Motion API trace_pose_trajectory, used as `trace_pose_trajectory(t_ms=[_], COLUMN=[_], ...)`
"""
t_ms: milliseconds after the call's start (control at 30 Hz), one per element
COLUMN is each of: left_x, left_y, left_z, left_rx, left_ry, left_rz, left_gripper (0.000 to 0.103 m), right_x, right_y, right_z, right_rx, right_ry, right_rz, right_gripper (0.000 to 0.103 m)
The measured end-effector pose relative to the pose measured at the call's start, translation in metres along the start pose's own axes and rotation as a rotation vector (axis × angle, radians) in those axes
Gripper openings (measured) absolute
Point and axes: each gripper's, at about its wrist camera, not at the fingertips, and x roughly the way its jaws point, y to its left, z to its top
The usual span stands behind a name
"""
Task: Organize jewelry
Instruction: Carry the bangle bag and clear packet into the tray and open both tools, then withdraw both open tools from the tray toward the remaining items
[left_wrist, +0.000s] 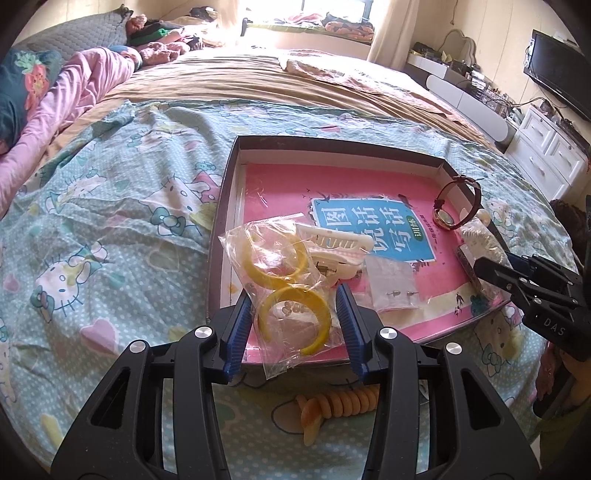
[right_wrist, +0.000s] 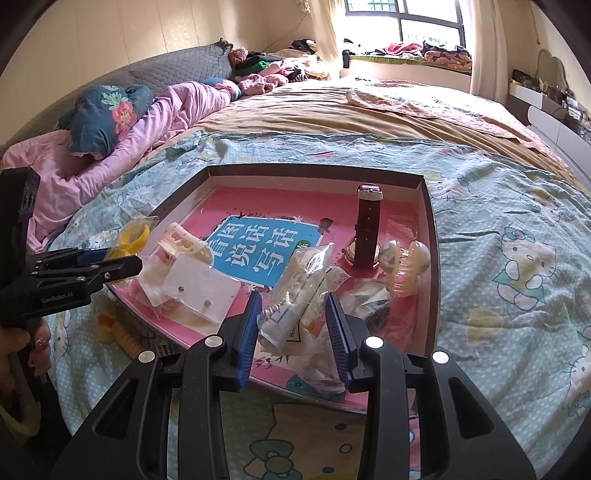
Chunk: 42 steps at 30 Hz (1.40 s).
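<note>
Over the tray (left_wrist: 229, 177), left gripper (left_wrist: 293, 310) clamps the bangle bag (left_wrist: 280, 280); right gripper (right_wrist: 293, 325), at 3 o'clock, clamps another bag (right_wrist: 299, 295).

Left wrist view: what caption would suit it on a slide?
Left gripper holding a clear bag of yellow bangles over a jewelry tray on a bed.

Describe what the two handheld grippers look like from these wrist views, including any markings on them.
Both are matte black plastic frames with triangular cutouts and round silver bolt heads. The left gripper and right gripper carry ribbed blue pads on their fingers. White lettering reads "GenRobot.AI" on the left gripper's body and "DAS" on the right one's. No cables show.
</note>
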Motion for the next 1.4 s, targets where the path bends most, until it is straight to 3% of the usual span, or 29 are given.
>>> trace_pose_trajectory(t_ms=[167, 367, 533, 667, 933, 1000, 1400], left_x=[0.001, 0.001, -0.005, -0.012, -0.037, -0.043, -0.064], left_y=[-0.002, -0.003, -0.007, -0.007, -0.006, -0.005, 0.019], left_z=[0.0, 0.0, 0.0, 0.001, 0.0, -0.001, -0.023], left_rx=[0.003, 0.007, 0.016, 0.015, 0.011, 0.011, -0.005], left_ry=[0.002, 0.004, -0.006, -0.021, -0.07, -0.08, -0.076], left_rz=[-0.005, -0.004, 0.005, -0.001, 0.014, 0.03, 0.084], left_gripper=[0.036, 0.037, 0.056, 0.062, 0.078, 0.086, 0.093], right_x=[-0.001, -0.014, -0.029, -0.042, -0.058, -0.061, -0.062], right_y=[-0.001, 0.004, 0.012, 0.018, 0.032, 0.035, 0.062], right_z=[0.0, -0.002, -0.003, -0.004, -0.006, -0.006, -0.014], right_rx=[0.016, 0.028, 0.02, 0.022, 0.006, 0.002, -0.028], right_ry=[0.004, -0.027, -0.046, -0.068, -0.09, -0.091, -0.067], right_rz=[-0.004, 0.008, 0.023, 0.029, 0.051, 0.055, 0.104], right_gripper=[0.037, 0.058, 0.066, 0.077, 0.079, 0.079, 0.079])
